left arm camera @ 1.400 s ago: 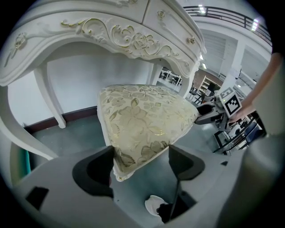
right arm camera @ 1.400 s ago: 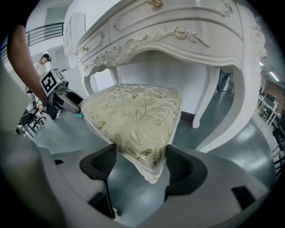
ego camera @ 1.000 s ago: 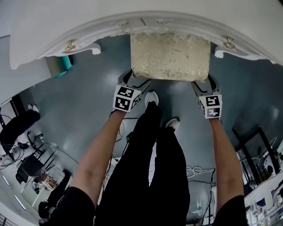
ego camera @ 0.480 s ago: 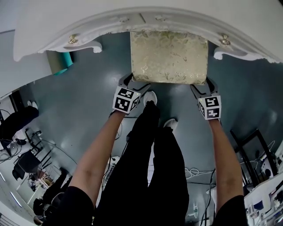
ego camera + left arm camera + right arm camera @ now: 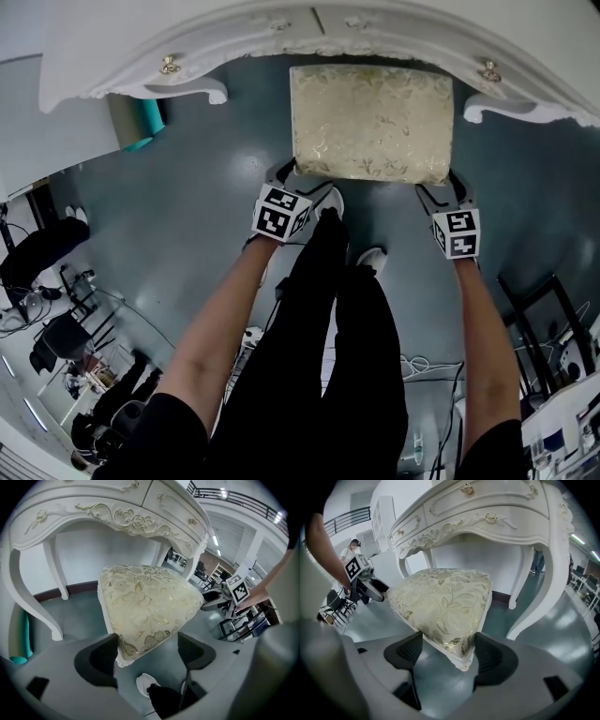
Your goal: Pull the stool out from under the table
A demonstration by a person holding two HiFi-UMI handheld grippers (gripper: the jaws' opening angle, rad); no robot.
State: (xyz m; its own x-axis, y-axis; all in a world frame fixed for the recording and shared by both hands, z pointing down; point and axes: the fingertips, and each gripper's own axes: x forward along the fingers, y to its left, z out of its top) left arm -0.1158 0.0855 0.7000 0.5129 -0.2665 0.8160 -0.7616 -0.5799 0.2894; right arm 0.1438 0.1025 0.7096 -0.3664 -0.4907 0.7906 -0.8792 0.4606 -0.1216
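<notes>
Above the person's black-clad legs [image 5: 323, 356], the left gripper [image 5: 289, 174] has its jaws spread round one near corner of the stool [image 5: 372, 120], one jaw touching the cushion, the other apart from it. The right gripper [image 5: 448, 184] pinches the other near corner. The stool stands on the floor [image 5: 206, 187], mostly clear of the white table [image 5: 234, 37] beyond

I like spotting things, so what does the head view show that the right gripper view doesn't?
Only the head view shows the person's legs and white shoes. Only the right gripper view shows the right gripper with its jaws hugging the stool corner, and the table's curved leg standing on the floor. Both show the stool, the white table and the left gripper.
</notes>
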